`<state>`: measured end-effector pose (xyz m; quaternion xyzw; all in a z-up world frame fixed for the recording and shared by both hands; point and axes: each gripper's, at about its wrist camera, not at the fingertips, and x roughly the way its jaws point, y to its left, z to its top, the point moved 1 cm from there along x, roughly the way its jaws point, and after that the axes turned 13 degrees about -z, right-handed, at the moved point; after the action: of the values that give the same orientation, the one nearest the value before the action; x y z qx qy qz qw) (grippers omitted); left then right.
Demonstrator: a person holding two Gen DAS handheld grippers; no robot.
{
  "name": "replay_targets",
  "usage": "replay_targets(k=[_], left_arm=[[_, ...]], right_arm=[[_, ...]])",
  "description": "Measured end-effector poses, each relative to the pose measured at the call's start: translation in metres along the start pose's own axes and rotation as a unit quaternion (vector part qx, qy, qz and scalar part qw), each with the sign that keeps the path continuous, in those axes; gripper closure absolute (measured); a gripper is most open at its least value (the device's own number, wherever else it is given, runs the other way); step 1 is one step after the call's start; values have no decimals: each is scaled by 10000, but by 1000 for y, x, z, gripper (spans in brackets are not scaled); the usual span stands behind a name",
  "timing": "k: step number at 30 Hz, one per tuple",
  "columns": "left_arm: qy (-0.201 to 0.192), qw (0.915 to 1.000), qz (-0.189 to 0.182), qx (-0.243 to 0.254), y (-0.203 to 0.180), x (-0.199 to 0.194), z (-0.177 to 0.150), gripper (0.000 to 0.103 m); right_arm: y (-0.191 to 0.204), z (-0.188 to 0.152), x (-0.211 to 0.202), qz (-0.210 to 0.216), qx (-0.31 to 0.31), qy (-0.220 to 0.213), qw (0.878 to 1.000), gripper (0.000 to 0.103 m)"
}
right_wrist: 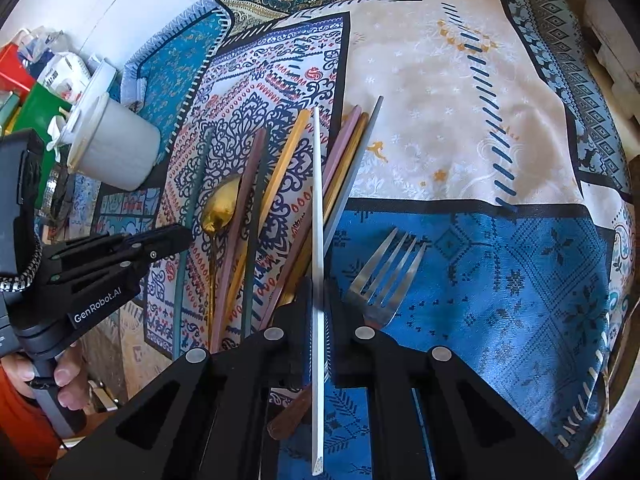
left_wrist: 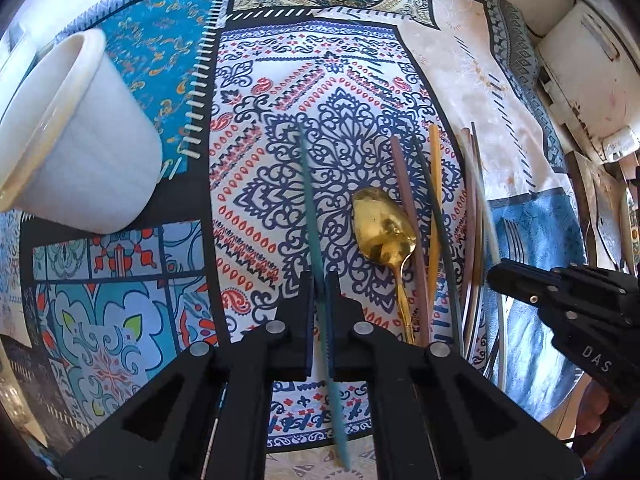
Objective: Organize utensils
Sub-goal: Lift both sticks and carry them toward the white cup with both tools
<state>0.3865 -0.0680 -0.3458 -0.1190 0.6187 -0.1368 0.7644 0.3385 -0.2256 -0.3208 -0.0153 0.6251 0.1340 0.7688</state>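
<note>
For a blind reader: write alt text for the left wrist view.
The left claw is shut on a teal chopstick above a patterned cloth; a gold spoon and other chopsticks lie right, a white cup left.

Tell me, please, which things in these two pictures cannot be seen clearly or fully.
- Gold spoon: handle end, left wrist view, hidden behind the left gripper.
- Fork: handle, right wrist view, covered by the right gripper.
- White chopstick: blurred in the left wrist view.
- White cup: inside not visible in either view; rim cut by the left wrist view's edge.
- Items behind the cup, right wrist view: too small to identify.
</note>
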Motion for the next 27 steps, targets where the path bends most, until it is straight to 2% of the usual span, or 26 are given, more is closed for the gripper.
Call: replay_targets(k=[9, 21, 27], left_arm=[[-180, 9998, -54, 107, -4, -21, -22, 100], [-864, 9945, -277, 529, -19, -78, -27, 101], [-1085, 9902, -368, 799, -25, -100, -35, 103]], right_arm=[[-7, 1, -25, 23, 225, -366, 9991, 98], [7, 2, -66, -250, 369, -1017, 9938, 98], [21, 1, -84, -360, 331, -1297, 9903, 98]])
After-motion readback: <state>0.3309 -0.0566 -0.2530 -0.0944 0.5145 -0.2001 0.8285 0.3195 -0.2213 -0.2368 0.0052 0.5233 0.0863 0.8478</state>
